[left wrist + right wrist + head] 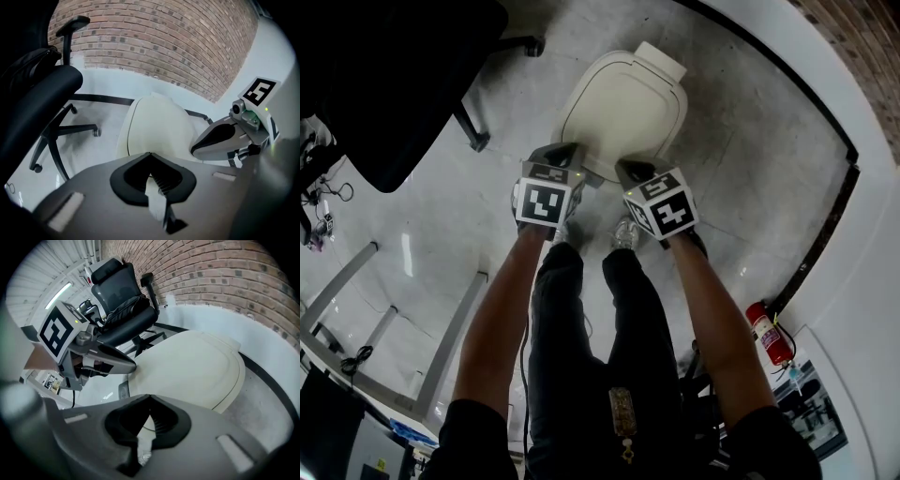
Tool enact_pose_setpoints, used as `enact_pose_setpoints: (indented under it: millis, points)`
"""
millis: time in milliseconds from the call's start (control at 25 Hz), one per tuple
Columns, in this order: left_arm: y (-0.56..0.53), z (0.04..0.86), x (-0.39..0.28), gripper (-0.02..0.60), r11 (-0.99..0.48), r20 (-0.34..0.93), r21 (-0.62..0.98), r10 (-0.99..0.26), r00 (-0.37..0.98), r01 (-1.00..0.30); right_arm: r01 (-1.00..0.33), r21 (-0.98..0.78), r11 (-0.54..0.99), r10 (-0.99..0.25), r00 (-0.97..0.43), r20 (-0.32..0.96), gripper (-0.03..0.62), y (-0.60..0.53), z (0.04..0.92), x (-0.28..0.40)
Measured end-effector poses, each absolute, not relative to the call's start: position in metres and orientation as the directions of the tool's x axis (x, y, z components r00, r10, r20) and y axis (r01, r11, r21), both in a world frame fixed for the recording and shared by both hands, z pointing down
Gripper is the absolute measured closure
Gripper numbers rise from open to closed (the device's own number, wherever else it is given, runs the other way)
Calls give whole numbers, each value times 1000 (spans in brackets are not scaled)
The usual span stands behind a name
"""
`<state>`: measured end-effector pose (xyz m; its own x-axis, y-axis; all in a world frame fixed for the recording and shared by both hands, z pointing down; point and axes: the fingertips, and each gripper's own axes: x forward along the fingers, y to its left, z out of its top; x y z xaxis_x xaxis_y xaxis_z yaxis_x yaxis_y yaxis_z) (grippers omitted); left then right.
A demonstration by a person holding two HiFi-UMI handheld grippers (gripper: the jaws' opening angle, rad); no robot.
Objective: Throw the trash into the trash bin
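Observation:
A cream trash bin (623,112) with its lid down stands on the floor in front of the person's feet. It also fills the middle of the left gripper view (154,126) and of the right gripper view (197,366). My left gripper (569,152) hangs over the bin's near left edge, jaws together. My right gripper (634,170) hangs over the near right edge, also shut. Each gripper view shows its own jaws (150,154) (149,397) meeting at the tips with nothing between them. No piece of trash is visible in any view.
A black office chair (394,84) stands left of the bin on its wheeled base (70,131). A curved white wall with a black strip (825,225) runs along the right, with brick above (164,37). A red fire extinguisher (766,333) stands near the wall. Desk legs (356,272) are at the left.

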<state>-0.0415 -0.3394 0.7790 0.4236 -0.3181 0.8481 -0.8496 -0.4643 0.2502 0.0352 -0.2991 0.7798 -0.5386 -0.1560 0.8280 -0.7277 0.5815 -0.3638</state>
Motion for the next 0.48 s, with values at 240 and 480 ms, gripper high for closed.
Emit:
enact_pose_setpoints:
  millis: [240, 480]
  points:
    - [-339, 775, -41, 577, -468, 847, 240, -328, 419, -851, -728, -362, 583, -163, -541, 825, 592, -299, 778, 36]
    - [-345, 736, -36, 578, -480, 810, 214, -400, 429, -851, -693, -358, 625, -225, -600, 768, 592, -305, 731, 41]
